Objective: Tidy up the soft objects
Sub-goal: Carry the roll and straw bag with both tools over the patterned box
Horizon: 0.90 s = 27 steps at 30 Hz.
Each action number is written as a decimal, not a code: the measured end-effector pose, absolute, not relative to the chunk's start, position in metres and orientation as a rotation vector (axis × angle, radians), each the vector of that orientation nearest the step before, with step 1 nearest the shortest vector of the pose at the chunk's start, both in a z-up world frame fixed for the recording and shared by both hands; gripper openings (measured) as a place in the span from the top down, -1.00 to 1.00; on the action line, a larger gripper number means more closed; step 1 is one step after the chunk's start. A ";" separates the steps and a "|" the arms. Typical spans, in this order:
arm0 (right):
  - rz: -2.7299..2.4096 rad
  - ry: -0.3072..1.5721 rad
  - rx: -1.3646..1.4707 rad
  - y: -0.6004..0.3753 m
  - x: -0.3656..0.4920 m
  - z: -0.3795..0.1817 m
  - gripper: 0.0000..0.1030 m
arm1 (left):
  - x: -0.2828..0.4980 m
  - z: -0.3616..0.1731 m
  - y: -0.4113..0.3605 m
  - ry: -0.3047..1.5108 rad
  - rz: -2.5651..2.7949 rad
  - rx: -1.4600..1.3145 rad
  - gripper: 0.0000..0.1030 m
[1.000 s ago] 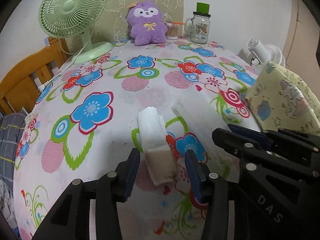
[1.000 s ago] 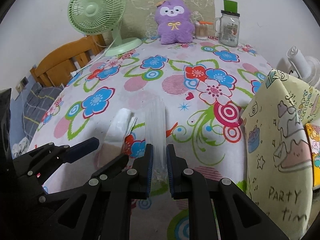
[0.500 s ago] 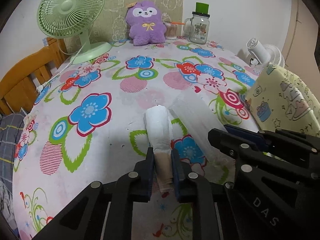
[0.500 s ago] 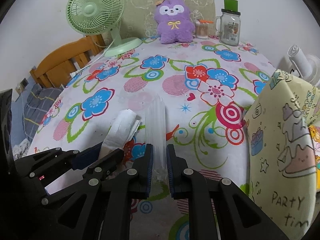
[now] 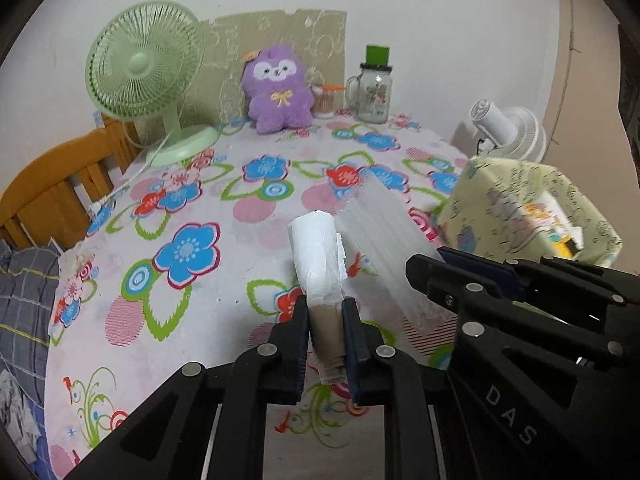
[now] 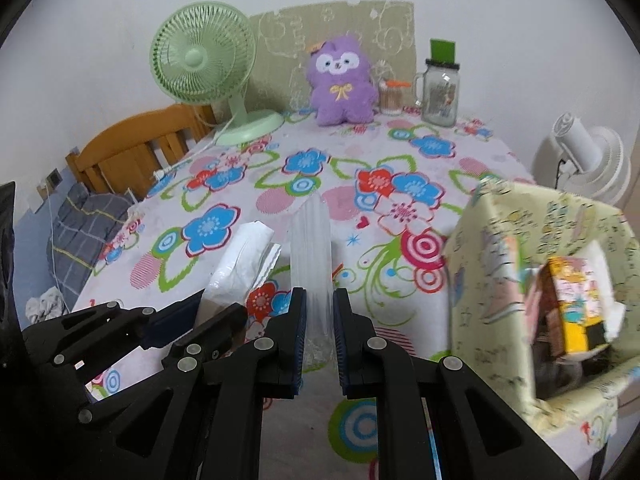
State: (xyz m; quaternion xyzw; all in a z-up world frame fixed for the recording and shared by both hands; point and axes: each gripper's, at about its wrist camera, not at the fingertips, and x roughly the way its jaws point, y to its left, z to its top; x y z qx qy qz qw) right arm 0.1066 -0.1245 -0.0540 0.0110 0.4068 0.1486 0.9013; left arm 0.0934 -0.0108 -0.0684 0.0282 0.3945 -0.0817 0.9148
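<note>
My left gripper [image 5: 326,320] is shut on a white tissue roll [image 5: 318,248] with a brown cardboard end, held above the flowered tablecloth [image 5: 192,248]. Beside it on the right, my right gripper [image 6: 319,320] is shut on a clear plastic roll [image 6: 311,240] that sticks out ahead of the fingers. The same clear roll [image 5: 380,240] shows in the left wrist view, and the tissue roll [image 6: 240,264] shows left of it in the right wrist view. A yellow patterned fabric bin [image 6: 532,248] stands at the right with a colourful pack [image 6: 576,304] inside.
At the back of the table stand a purple plush toy [image 5: 278,88], a green desk fan [image 5: 144,76], a glass mug jar [image 5: 374,88] and a small jar of cotton swabs [image 5: 325,98]. A white fan [image 6: 588,156] is at the far right. A wooden chair [image 6: 136,148] stands left.
The left gripper closed on the tissue roll. Both grippers then lifted their rolls off the tablecloth, and the yellow bin came nearer in view.
</note>
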 end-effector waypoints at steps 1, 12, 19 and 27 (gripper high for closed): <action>0.306 0.836 0.025 -0.126 0.105 -0.051 0.68 | 0.091 -0.065 -0.013 0.804 -0.171 0.060 0.73; 0.298 0.762 0.027 -0.147 0.081 -0.015 0.68 | 0.064 -0.029 -0.032 0.729 -0.182 0.068 0.73; 0.295 0.737 0.038 -0.161 0.072 0.001 0.68 | 0.053 -0.012 -0.044 0.702 -0.183 0.071 0.73; 0.276 0.706 0.040 -0.182 0.069 0.019 0.69 | 0.049 0.005 -0.064 0.666 -0.200 0.085 0.73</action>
